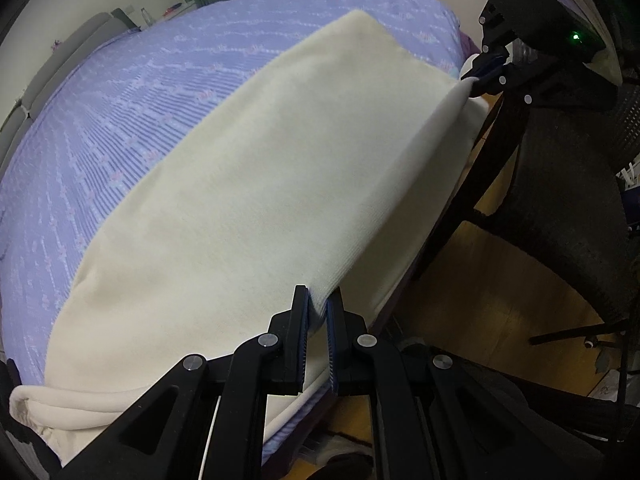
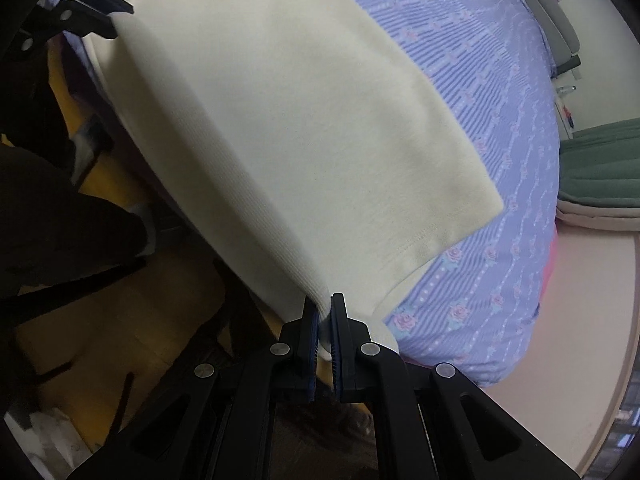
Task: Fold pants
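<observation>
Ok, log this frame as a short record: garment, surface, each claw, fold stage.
garment: cream pants, stretched between both claws
surface: lilac floral bedspread
left claw: shut on the pants' near edge
right claw: shut on the same edge, beside the hemmed end
fold stage: far part lies on the bed, held edge lifted

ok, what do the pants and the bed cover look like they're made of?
pants: cream, soft matte knit, probably fleece or cotton jersey; fuzzy nap, fine ribbing near the pinched edge, a stitched hem in the right wrist view. bed cover: thin woven or printed fabric, likely cotton, lilac with stripes and small roses, matte. Both grippers, left gripper and right gripper, are shut on the pants.
</observation>
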The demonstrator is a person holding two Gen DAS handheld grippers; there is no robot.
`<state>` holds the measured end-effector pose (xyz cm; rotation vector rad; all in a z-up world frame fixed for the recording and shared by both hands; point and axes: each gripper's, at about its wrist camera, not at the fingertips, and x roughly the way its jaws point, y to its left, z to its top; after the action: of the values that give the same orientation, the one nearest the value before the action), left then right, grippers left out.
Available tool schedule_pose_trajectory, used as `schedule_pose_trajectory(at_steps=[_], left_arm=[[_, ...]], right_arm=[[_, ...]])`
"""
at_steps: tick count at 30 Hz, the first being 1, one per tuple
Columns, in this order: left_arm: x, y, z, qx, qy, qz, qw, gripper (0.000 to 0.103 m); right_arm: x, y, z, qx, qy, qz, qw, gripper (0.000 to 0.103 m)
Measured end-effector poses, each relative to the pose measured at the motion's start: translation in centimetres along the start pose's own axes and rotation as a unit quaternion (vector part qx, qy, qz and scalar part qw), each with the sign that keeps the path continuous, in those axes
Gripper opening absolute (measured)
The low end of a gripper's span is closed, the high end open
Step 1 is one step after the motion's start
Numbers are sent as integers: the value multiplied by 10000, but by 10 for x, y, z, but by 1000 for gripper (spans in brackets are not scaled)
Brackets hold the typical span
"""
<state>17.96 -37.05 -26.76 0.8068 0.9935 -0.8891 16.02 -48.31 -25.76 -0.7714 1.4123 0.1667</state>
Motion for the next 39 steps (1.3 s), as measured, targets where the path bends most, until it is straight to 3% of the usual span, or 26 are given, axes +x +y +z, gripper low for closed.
schedule_pose_trajectory(at_steps=[5, 8, 9, 10, 11, 12, 17, 20, 25, 31, 33, 35, 39], left_arm=[[14, -4, -6, 52, 62, -86, 9999, 11], [14, -4, -13, 55, 78, -156, 9998, 24], [13, -5, -13, 49, 68, -181, 9998, 35], [9, -5, -15, 34, 29, -200, 9998, 48], [3, -4, -17, 11, -52, -203, 9998, 54], [-3, -3, -18, -8, -131, -205, 9997, 58], [-43, 16, -26, -260, -395, -180, 9987, 58], [-71, 52, -32, -522, -571, 126, 9969, 58], [-112, 155, -58, -1334, -672, 961, 9841, 58], [-156, 293, -138, -2239, -456, 2188, 9487, 58], [-166, 340, -175, -2534, -331, 2423, 9360, 58], [-171, 373, -203, -2594, -278, 2616, 9293, 58], [-172, 449, -256, -2761, -221, 2473, 9285, 58]], right_arm=[[18, 11, 1, -207, 204, 32, 9996, 6], [19, 16, 2, -242, 250, 116, 9993, 8], [17, 16, 2, -232, 233, 105, 9994, 19], [14, 15, 0, -213, 206, 132, 9995, 47], [10, 15, 0, -183, 154, 161, 9996, 63], [4, 13, -1, -127, 96, 191, 9997, 88], [-40, 5, 5, 326, -324, 77, 9989, 89], [-75, 4, 29, 537, -681, -56, 9962, 89], [-135, 7, 111, 686, -1510, -197, 9860, 89], [-187, 27, 249, 536, -2458, 326, 9673, 89], [-196, 40, 292, 330, -2686, 455, 9616, 89], [-204, 56, 342, 98, -2864, 730, 9553, 89], [-213, 88, 419, -228, -3006, 1170, 9463, 89]])
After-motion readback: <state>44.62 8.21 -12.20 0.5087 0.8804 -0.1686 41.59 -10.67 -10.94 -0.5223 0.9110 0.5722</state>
